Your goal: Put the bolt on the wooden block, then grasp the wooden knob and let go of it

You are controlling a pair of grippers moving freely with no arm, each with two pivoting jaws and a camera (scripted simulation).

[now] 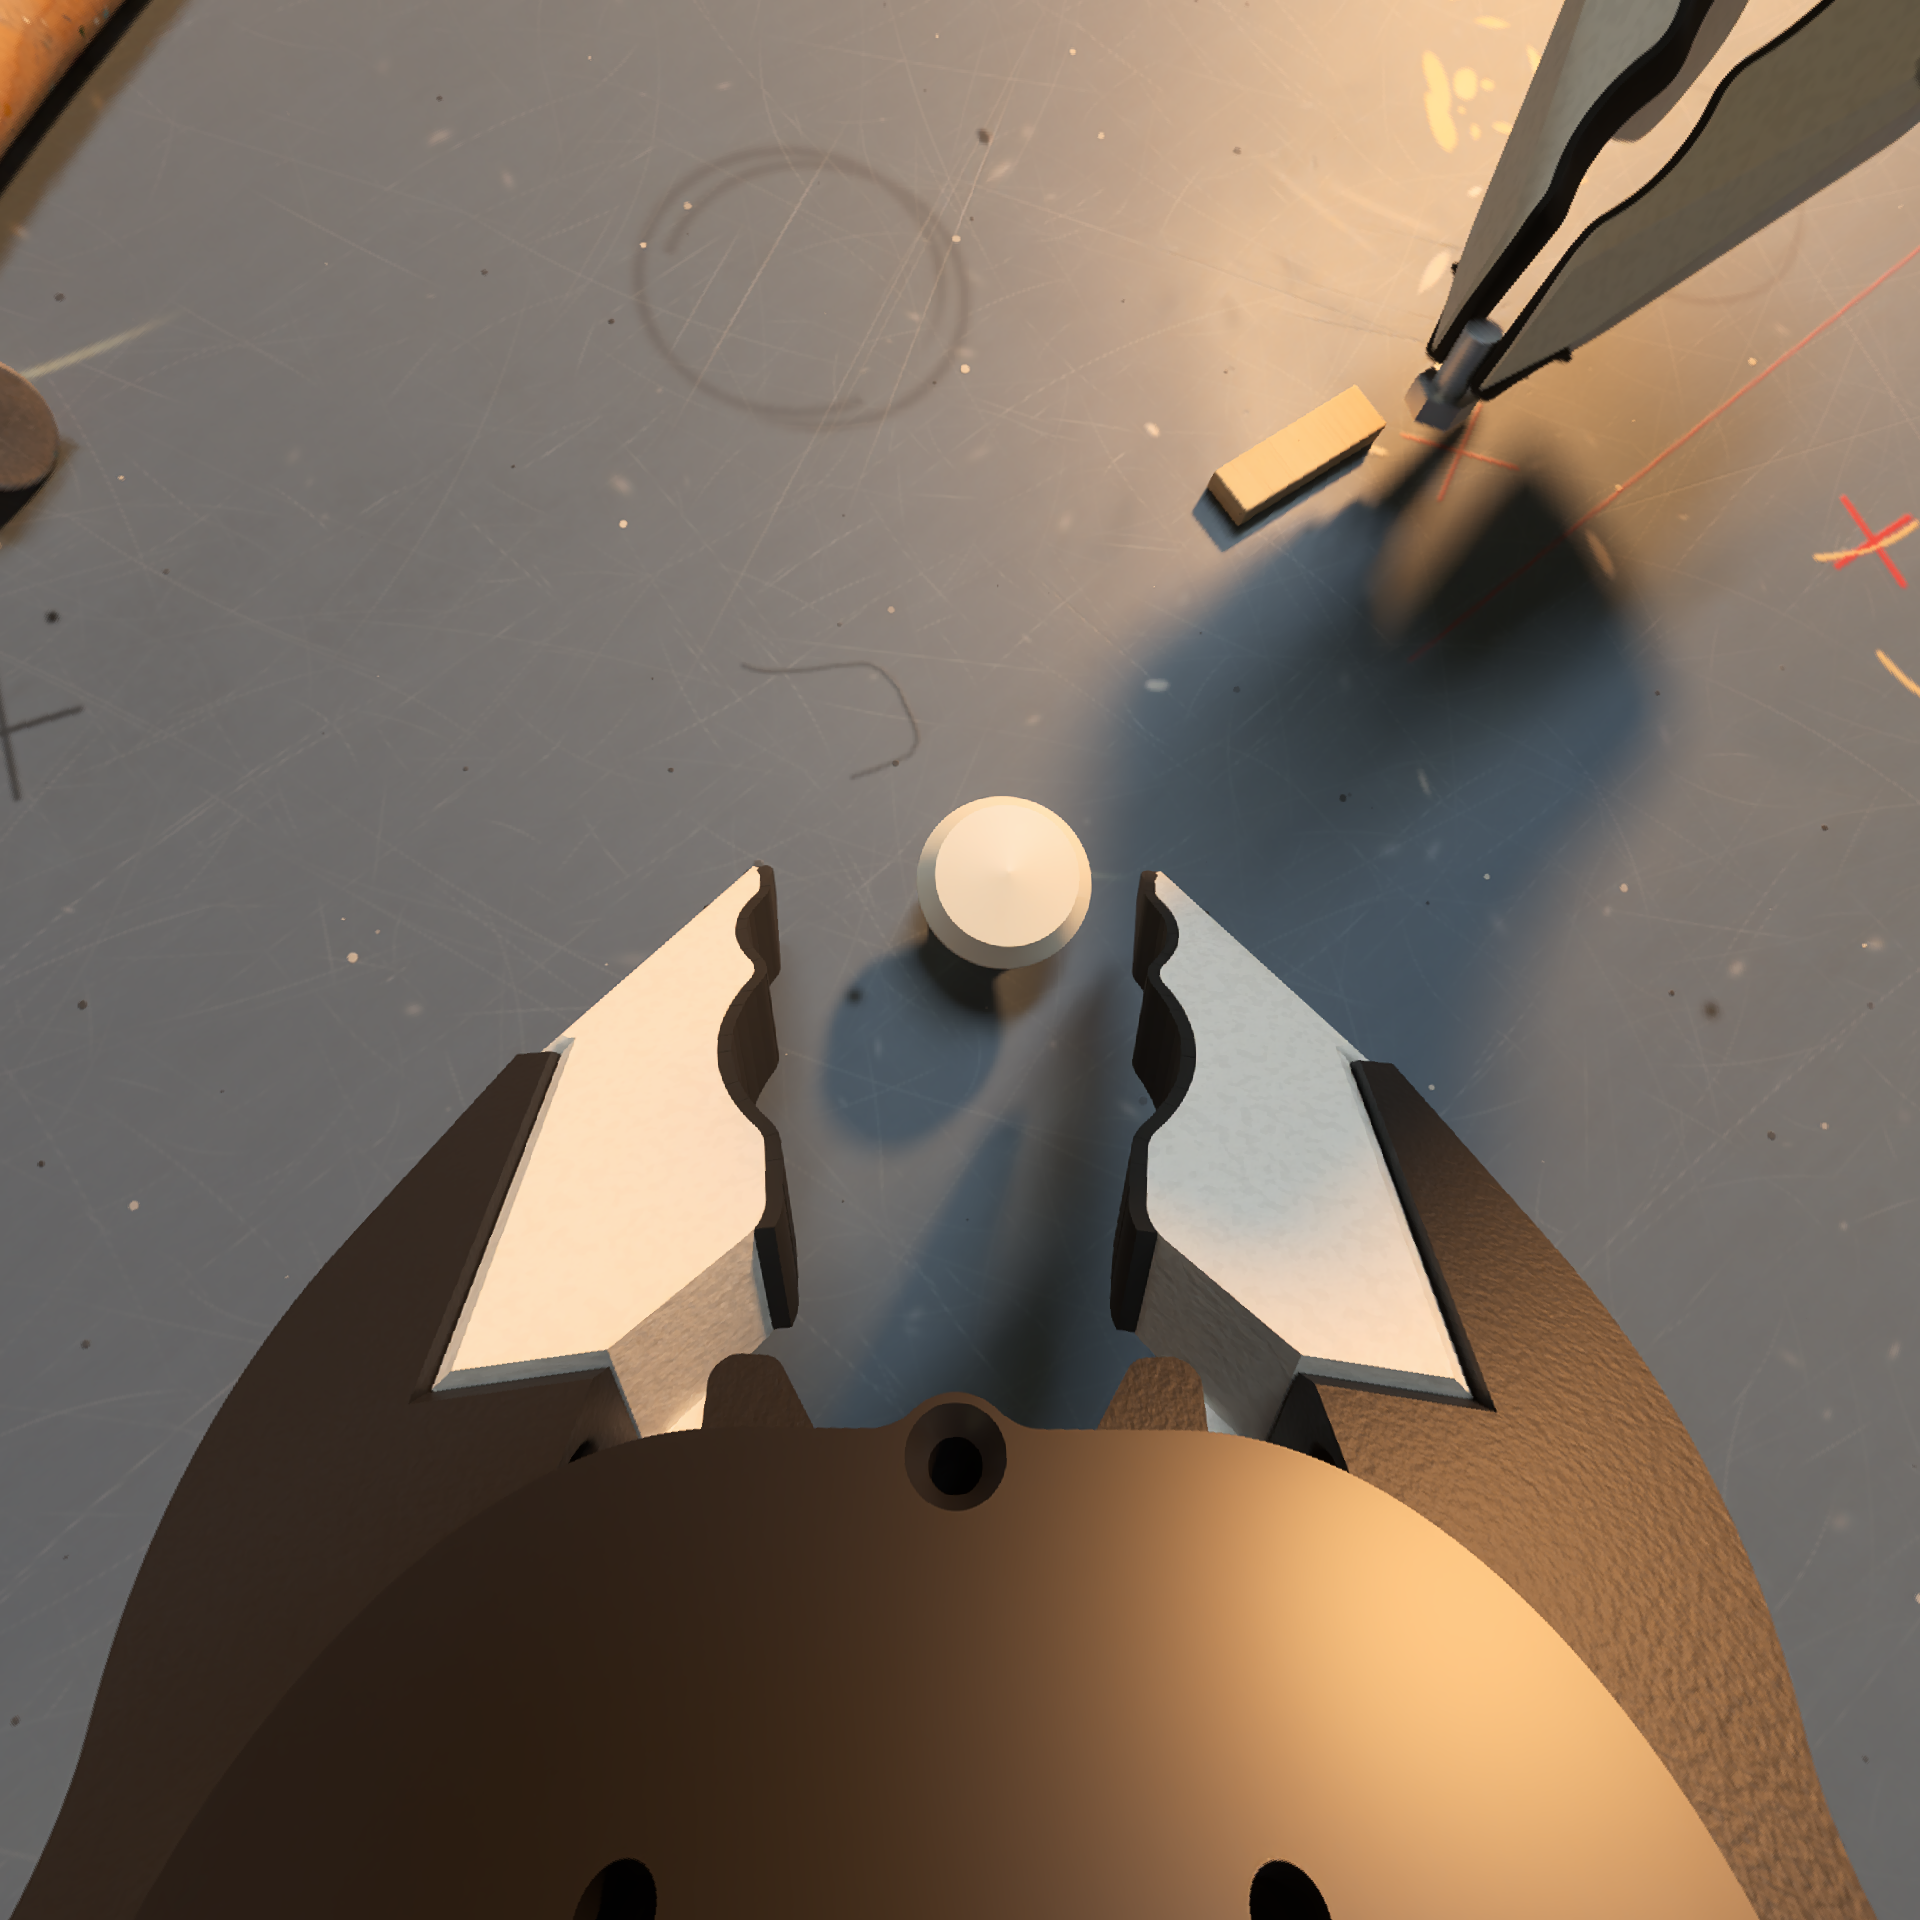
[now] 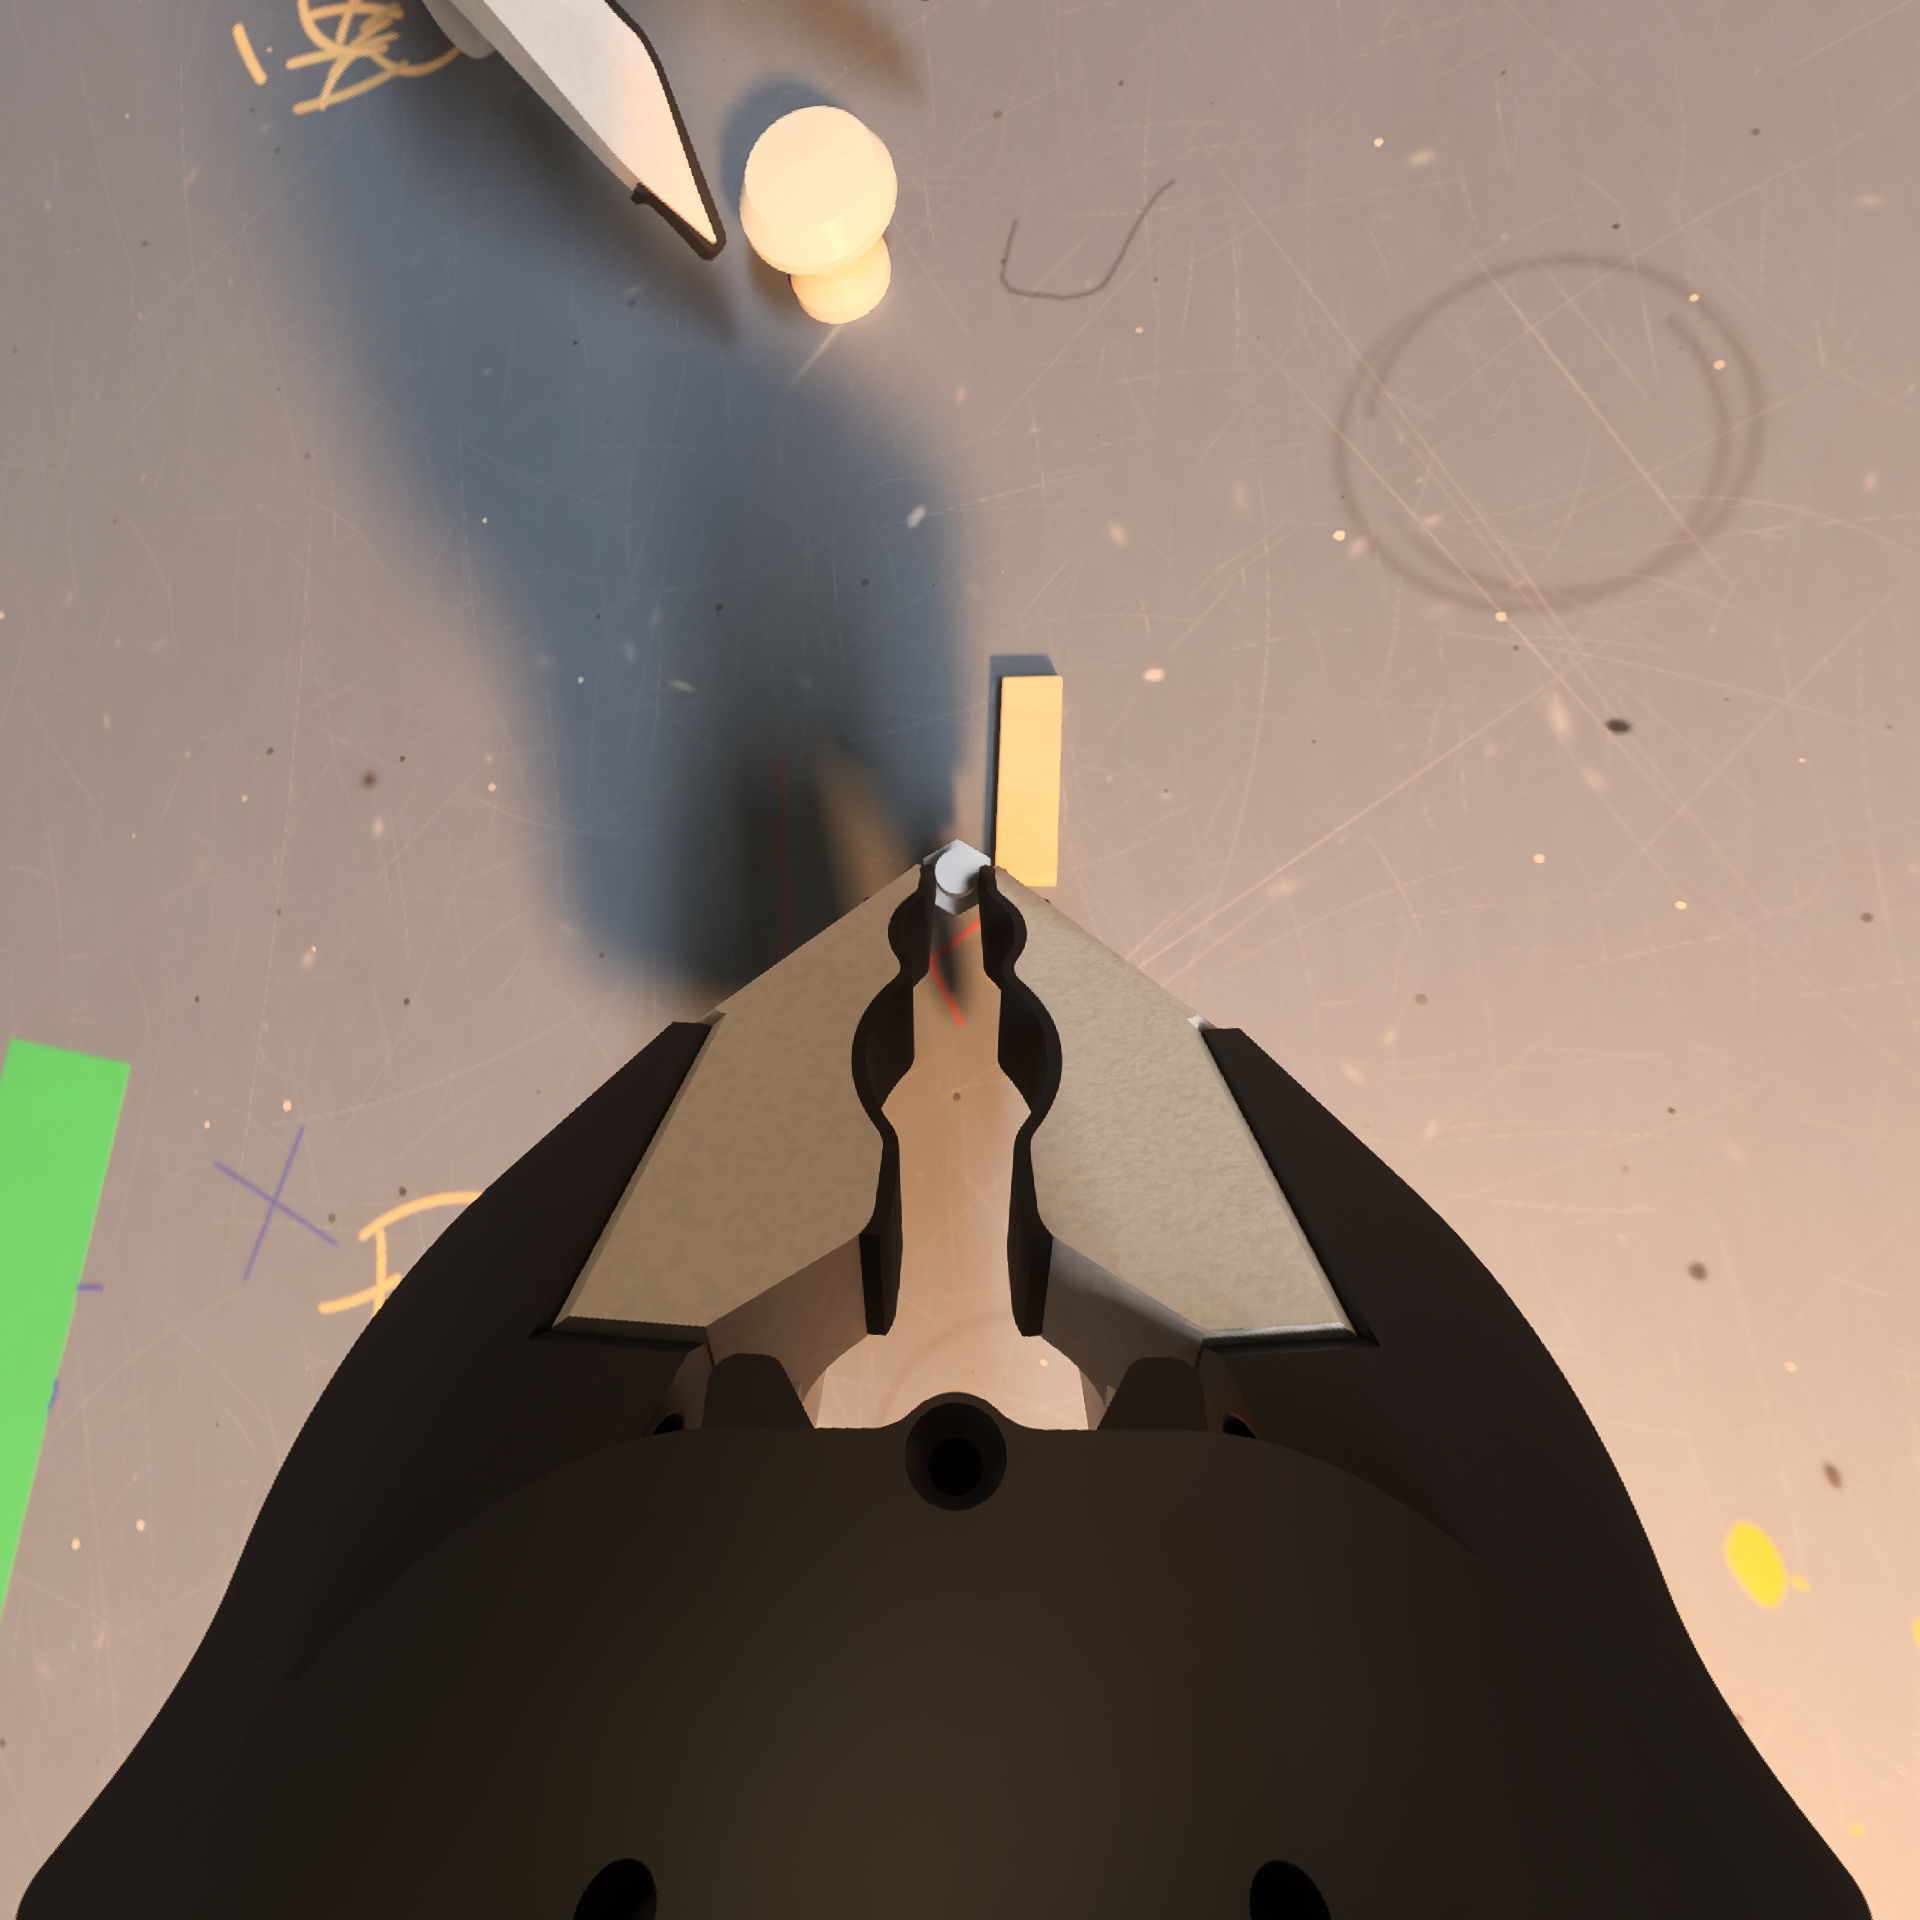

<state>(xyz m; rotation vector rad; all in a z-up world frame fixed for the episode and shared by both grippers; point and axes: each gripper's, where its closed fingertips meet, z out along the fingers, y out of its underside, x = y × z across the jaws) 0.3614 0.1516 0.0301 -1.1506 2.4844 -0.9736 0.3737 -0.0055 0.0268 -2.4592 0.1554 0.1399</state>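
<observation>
A pale wooden knob (image 1: 1004, 883) stands upright on the grey tabletop, just beyond and between the tips of my open left gripper (image 1: 954, 883); the jaws are apart from it. It also shows in the right wrist view (image 2: 819, 197), with one left fingertip (image 2: 665, 156) beside it. My right gripper (image 2: 956, 881) is shut on a small grey bolt (image 2: 956, 871), held head-down just above the table. The bolt (image 1: 1455, 376) and the right gripper (image 1: 1486, 353) show far right in the left wrist view. A flat wooden block (image 2: 1029, 779) lies just beside the bolt, also in the left wrist view (image 1: 1299, 465).
The tabletop is scratched, with a drawn ring (image 1: 800, 286) and red and yellow marks. A green strip (image 2: 47, 1288) lies at the left edge of the right wrist view. A dark round object (image 1: 21, 431) and an orange rim (image 1: 31, 73) sit at the left wrist view's left edge.
</observation>
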